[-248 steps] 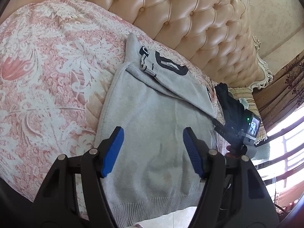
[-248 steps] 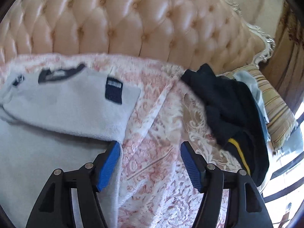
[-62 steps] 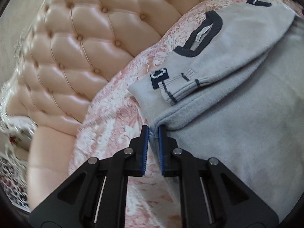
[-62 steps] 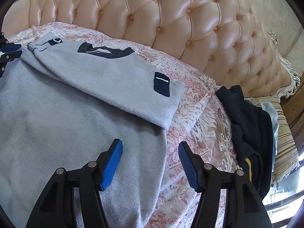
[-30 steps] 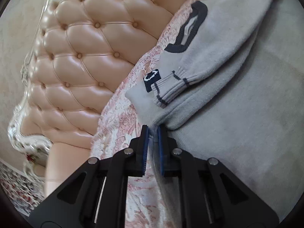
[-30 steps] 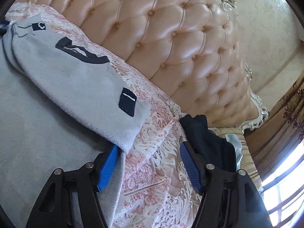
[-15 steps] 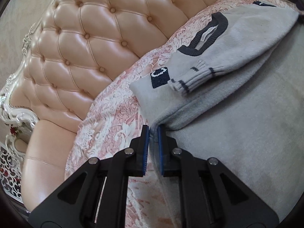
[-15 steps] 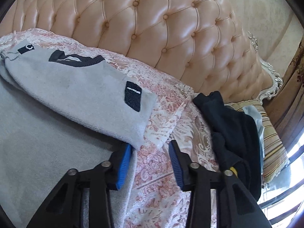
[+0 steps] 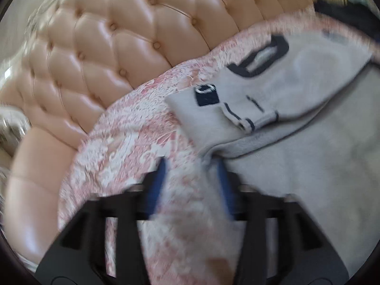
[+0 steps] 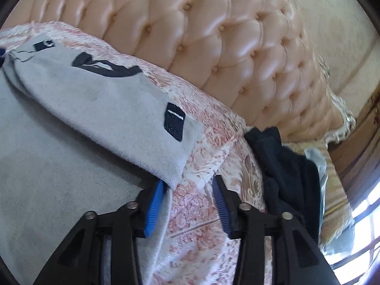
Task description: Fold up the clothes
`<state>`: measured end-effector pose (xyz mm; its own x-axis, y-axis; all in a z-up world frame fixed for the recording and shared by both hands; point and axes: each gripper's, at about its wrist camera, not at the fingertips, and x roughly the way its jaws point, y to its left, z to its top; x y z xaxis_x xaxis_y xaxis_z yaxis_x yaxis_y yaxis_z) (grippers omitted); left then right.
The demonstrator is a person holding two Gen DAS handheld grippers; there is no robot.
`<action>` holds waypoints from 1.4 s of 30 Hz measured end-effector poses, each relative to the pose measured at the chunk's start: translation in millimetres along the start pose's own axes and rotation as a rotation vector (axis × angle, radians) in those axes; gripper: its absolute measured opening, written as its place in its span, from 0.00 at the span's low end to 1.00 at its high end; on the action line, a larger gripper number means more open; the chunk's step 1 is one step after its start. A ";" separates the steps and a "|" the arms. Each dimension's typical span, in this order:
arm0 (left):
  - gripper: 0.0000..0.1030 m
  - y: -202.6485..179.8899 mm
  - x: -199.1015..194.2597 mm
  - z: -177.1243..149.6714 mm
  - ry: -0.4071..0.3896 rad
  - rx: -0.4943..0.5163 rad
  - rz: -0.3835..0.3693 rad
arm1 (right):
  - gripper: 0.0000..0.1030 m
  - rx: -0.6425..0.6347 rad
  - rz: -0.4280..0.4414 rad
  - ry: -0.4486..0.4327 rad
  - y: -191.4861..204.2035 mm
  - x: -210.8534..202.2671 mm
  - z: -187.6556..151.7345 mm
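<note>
Grey sweater [image 10: 59, 156] lies flat on the pink floral bedspread [image 10: 204, 204], collar end toward the tufted headboard [image 10: 213, 35]. Top part is folded down over the body; navy collar [image 10: 104, 67] and a navy patch [image 10: 174, 121] show on the folded layer.

Left gripper [image 9: 190, 180]: view motion-blurred. Blue pads spread apart, nothing pinched between them. Right-hand pad [image 9: 222, 180] sits at the sweater's folded corner, contact with the cloth likely but blur prevents certainty; left-hand pad is over bare bedspread. Striped cuff [image 9: 249, 118] lies just above the corner.

Right gripper [image 10: 188, 201]: jaws partly open, nothing clamped. Left-hand pad [image 10: 155, 209] lies against the sweater's side edge, just under the overhanging corner of the folded layer; right-hand pad rests over bedspread.

Dark garment pile [image 10: 285, 171] lies apart to the right, near a striped pillow [image 10: 334, 201]
</note>
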<state>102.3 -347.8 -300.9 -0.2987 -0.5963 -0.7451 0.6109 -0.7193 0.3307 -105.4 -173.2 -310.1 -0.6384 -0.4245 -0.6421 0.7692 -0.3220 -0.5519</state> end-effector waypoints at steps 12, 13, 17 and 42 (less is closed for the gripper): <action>0.09 26.1 56.7 61.2 0.121 -0.610 -0.635 | 0.69 0.270 0.359 -0.040 -55.0 4.1 18.5; 0.09 23.2 71.8 59.3 0.193 -0.616 -0.589 | 0.69 0.304 0.407 -0.017 -57.0 15.8 21.8; 0.01 25.1 93.5 43.3 0.268 -0.656 -0.599 | 0.67 0.443 0.596 0.076 -64.9 62.8 35.2; 0.04 -31.4 80.5 81.0 0.197 -0.214 -0.229 | 0.67 0.346 0.580 0.136 -49.0 92.3 64.9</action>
<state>-0.4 -402.0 -324.4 -0.3112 -0.3339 -0.8898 0.6907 -0.7225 0.0295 -200.2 -251.5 -307.8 -0.1008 -0.5074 -0.8558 0.9376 -0.3361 0.0888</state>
